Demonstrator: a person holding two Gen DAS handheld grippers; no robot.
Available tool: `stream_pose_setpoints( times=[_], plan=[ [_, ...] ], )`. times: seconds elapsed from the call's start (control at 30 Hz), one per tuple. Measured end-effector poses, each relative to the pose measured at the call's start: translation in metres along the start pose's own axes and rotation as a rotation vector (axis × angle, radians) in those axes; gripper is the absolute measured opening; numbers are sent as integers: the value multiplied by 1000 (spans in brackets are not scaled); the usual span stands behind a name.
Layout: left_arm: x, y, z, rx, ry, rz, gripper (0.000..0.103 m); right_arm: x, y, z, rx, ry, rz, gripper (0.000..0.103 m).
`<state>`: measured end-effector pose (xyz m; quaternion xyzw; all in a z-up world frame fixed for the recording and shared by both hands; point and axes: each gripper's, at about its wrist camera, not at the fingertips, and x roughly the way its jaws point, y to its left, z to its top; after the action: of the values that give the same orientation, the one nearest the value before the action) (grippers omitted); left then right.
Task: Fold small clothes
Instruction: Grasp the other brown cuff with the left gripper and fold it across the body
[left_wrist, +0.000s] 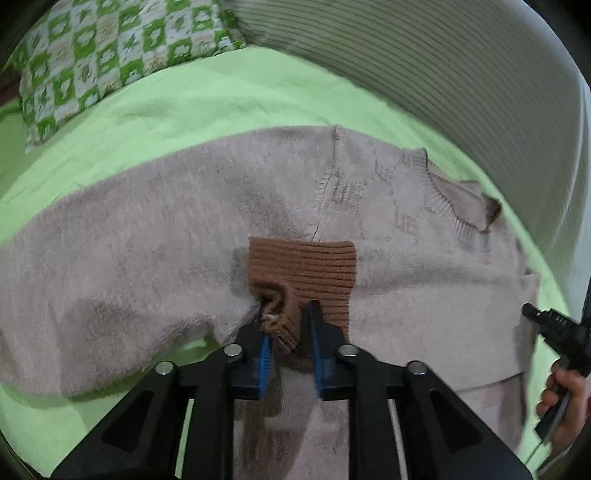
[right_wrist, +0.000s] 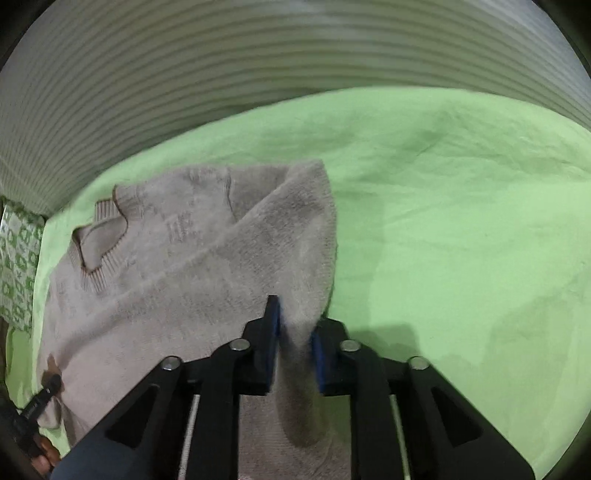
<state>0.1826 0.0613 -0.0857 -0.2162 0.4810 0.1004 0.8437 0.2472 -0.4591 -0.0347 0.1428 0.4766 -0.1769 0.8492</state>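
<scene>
Sweater (left_wrist: 147, 236) lies on the sheet (left_wrist: 221, 107), both tongs pinching its folds.

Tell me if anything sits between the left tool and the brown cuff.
Nothing visible does. The brown cuff already lies between the left tool's blue pads, on the beige sweater. No other object covers it.

light: even, soft | shadows: faint | blur: slight motion | edges: fisheye-warped, dark corners
</scene>
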Motion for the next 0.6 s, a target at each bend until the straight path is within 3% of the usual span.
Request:
stream_pose_setpoints(
  times=[0.07, 0.13, 0.23, 0.43, 0.6],
  plan=[
    [-11, 13, -3, -40, 9, -26, 48, -14, 4, -3, 10, -32, 4, 45],
    [-21, 24, -8, -62, 13, -10, 60, -37, 10, -12, 24, -78, 59, 52],
    [-37, 53, -19, -126, 35, -16, 61, -61, 25, -29, 11, -101, 124, 56],
    [-73, 138, -48, -357, 65, -28, 70, -86, 54, -75, -22, -82, 220, 56],
    [-98, 208, -67, -569, 7, 96, 80, -90, 76, -104, -29, -39, 257, 56]
  ],
)
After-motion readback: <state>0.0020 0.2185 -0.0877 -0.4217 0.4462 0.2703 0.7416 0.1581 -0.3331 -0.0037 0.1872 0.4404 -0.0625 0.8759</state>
